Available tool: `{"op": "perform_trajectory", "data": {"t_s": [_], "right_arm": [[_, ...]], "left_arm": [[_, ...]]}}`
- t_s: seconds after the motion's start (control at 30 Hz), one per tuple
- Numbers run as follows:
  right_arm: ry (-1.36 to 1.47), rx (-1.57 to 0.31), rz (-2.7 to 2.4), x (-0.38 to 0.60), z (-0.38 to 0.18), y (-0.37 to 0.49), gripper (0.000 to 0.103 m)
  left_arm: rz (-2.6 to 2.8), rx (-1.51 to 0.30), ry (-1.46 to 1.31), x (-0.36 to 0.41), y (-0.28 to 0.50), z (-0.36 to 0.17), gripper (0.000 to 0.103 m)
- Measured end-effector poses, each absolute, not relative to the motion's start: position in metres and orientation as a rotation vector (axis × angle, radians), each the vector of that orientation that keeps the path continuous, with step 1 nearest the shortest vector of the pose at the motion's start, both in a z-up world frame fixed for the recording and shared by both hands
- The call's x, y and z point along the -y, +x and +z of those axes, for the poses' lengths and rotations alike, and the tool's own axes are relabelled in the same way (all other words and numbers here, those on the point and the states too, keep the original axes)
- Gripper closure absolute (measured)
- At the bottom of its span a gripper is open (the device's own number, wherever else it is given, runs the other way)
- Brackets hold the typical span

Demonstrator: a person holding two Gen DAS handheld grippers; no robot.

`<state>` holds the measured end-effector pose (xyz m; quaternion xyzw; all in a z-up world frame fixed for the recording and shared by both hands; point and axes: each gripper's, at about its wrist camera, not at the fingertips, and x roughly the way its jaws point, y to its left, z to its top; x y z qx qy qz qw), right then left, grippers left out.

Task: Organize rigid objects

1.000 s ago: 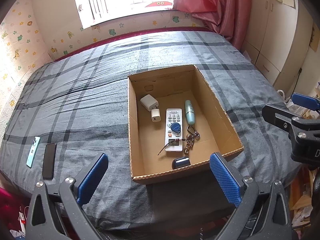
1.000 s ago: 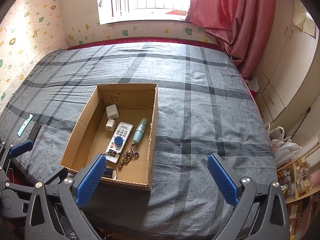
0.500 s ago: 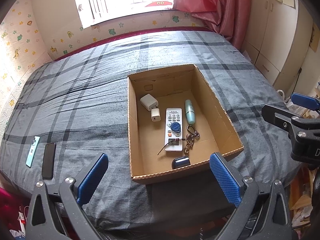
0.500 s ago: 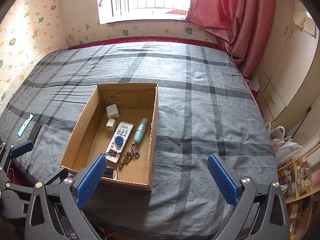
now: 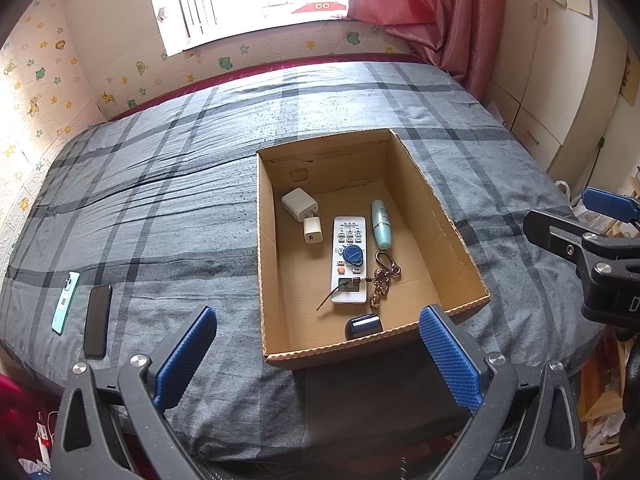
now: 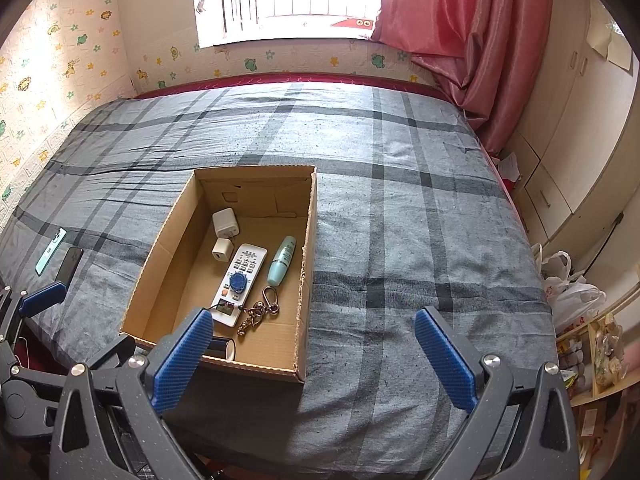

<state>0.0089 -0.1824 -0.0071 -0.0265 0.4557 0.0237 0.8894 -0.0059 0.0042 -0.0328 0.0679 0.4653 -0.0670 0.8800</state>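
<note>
An open brown cardboard box [image 5: 448,236] rests on the grey plaid bed [image 5: 168,208] and holds a white remote control [image 5: 349,240] with a round blue tag [image 5: 353,255] on it, two white charger plugs [image 5: 299,205], a pale green tube [image 5: 381,224], a brass keychain [image 5: 383,276] and a dark blue capsule-shaped case [image 5: 363,326]. A black phone [image 5: 97,320] and a teal phone [image 5: 65,302] lie side by side near the bed's left edge, well apart from the box. The left gripper [image 5: 318,354] and right gripper [image 6: 314,356] both hang with blue-padded fingers spread wide, holding nothing, above the near edge of the bed.
</note>
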Motion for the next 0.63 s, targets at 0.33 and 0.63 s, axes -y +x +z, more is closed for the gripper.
{"op": "perform_trajectory", "data": {"t_s": [0.33, 0.63], "right_arm": [[-0.060, -0.950, 0.051, 0.1800, -0.0099, 0.0123, 0.000], [-0.061, -0.957, 0.053, 0.1787, -0.0117, 0.0178, 0.000]], "left_arm": [[-0.141, -0.975, 0.136, -0.0058, -0.0012, -0.0363, 0.000], [-0.159, -0.982, 0.135, -0.0033, 0.0029, -0.0386, 0.000]]}}
